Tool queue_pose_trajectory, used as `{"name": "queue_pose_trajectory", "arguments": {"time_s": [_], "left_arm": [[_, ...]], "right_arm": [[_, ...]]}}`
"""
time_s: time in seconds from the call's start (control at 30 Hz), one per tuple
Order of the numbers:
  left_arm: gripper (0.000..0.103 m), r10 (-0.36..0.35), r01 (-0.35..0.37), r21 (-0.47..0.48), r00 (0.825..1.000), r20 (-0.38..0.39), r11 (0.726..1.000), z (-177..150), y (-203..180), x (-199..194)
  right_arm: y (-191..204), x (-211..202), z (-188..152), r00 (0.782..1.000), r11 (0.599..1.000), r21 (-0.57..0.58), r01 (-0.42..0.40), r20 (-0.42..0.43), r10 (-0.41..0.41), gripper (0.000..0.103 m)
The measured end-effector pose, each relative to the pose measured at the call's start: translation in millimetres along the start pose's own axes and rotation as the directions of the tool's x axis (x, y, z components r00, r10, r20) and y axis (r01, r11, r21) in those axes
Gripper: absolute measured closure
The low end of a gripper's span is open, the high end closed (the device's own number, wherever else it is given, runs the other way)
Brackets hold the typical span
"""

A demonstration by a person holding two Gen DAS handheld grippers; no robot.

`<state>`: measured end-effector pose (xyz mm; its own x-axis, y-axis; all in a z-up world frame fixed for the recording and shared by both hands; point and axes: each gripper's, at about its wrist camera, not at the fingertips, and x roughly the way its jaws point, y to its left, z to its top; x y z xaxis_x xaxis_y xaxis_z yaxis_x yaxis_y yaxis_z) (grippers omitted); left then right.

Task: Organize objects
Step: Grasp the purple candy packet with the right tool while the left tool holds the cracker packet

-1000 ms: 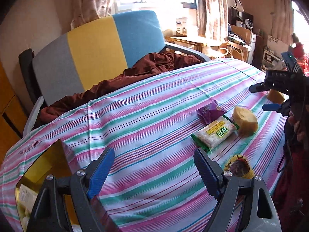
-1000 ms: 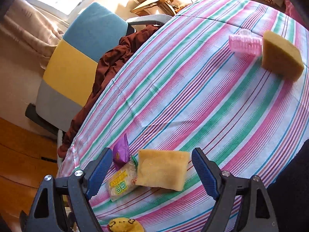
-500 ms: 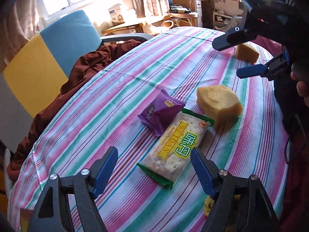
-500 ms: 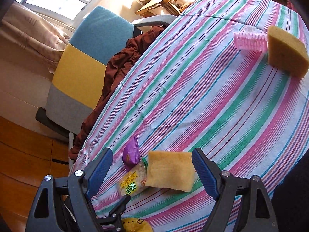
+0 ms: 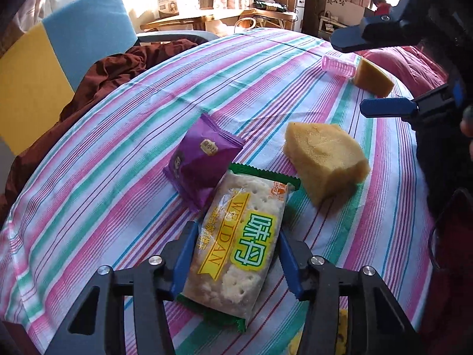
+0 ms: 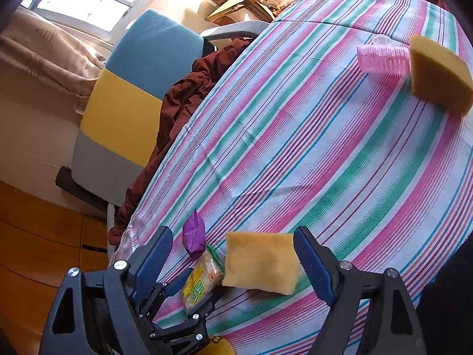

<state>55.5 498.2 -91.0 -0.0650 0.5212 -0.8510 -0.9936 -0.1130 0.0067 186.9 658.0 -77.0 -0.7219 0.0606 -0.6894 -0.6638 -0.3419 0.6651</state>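
A cracker packet (image 5: 239, 251) with green ends lies on the striped tablecloth (image 5: 124, 159). My left gripper (image 5: 236, 254) has its blue pads on both sides of the packet and looks shut on it. A purple snack pouch (image 5: 204, 156) touches the packet's far end. A yellow sponge (image 5: 325, 159) lies to its right. My right gripper (image 6: 233, 257) is open above the table, over that sponge (image 6: 260, 263); it also shows in the left wrist view (image 5: 369, 74). The packet (image 6: 201, 284) and the left gripper (image 6: 189, 298) show in the right wrist view.
A pink hair roller (image 6: 381, 59) and a second yellow sponge (image 6: 440, 74) lie at the far side of the table. A yellow item (image 6: 218, 346) sits near the front edge. A blue-yellow-grey chair (image 6: 133, 97) with a brown cloth (image 6: 183, 100) stands beside the table.
My left gripper has moved forward over the table to the cracker packet and closed its jaws around it. The right gripper has stayed open above the sponge.
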Motion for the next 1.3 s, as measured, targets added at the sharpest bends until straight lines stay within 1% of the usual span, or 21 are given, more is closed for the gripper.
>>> {"name": "queue_pose_trajectory", "arguments": {"time_s": [0.17,0.3,0.37,0.43,0.53,0.57,0.6,0.67,0.73,0.8,0.9,1.0,1.1,1.2,1.3], "left_arm": [[0.05,0.028,-0.027,-0.116,1.0,0.012,0.993,-26,16,-17],[0.05,0.079,-0.075,-0.185,0.997,0.014,0.98,-52,25,-34],[0.05,0.115,-0.108,-0.223,0.993,0.017,0.969,-67,28,-44],[0.05,0.156,-0.144,-0.269,0.987,0.023,0.952,-82,32,-52],[0.05,0.197,-0.172,-0.348,0.98,0.037,0.922,-98,43,-60],[0.05,0.198,-0.169,-0.366,0.979,0.044,0.915,-101,46,-60],[0.049,0.197,-0.166,-0.373,0.979,0.046,0.913,-101,47,-60],[0.047,0.224,-0.195,-0.36,0.974,0.041,0.913,-100,44,-57],[0.047,0.241,-0.208,-0.365,0.969,0.049,0.908,-100,43,-56],[0.047,0.24,-0.197,-0.388,0.969,0.063,0.9,-102,44,-56],[0.047,0.253,-0.202,-0.383,0.963,0.087,0.901,-105,42,-56],[0.047,0.248,-0.193,-0.391,0.964,0.094,0.9,-105,43,-56],[0.047,0.243,-0.187,-0.392,0.965,0.099,0.901,-106,44,-55],[0.047,0.238,-0.179,-0.394,0.966,0.105,0.901,-107,44,-55],[0.047,0.242,-0.181,-0.394,0.964,0.111,0.901,-108,43,-55]], "right_arm": [[1,0,-1,1.0,1.0,-0.009,0.025,-0.002,-0.025,0.018],[3,1,-3,0.999,0.998,-0.023,0.05,-0.003,-0.05,0.018],[4,2,-3,0.998,0.998,-0.034,0.059,-0.012,-0.06,0.018],[7,4,-4,0.997,0.996,-0.053,0.076,-0.022,-0.077,0.018],[13,8,-7,0.994,0.99,-0.094,0.103,-0.034,-0.107,0.018],[15,10,-8,0.992,0.988,-0.109,0.113,-0.038,-0.117,0.018],[18,11,-9,0.991,0.984,-0.127,0.122,-0.041,-0.128,0.018],[24,13,-12,0.989,0.978,-0.163,0.134,-0.043,-0.143,0.018],[29,15,-15,0.988,0.972,-0.194,0.133,-0.052,-0.145,0.018],[33,19,-17,0.985,0.965,-0.221,0.138,-0.067,-0.156,0.018],[38,26,-20,0.979,0.956,-0.25,0.155,-0.089,-0.182,0.018],[42,26,-23,0.976,0.946,-0.274,0.174,-0.077,-0.202,0.018],[57,35,-27,0.967,0.916,-0.352,0.19,-0.092,-0.236,0.018],[81,49,-34,0.96,0.868,-0.458,0.192,-0.094,-0.262,0.018],[104,68,-38,0.952,0.822,-0.538,0.188,-0.107,-0.288,0.018]]}}
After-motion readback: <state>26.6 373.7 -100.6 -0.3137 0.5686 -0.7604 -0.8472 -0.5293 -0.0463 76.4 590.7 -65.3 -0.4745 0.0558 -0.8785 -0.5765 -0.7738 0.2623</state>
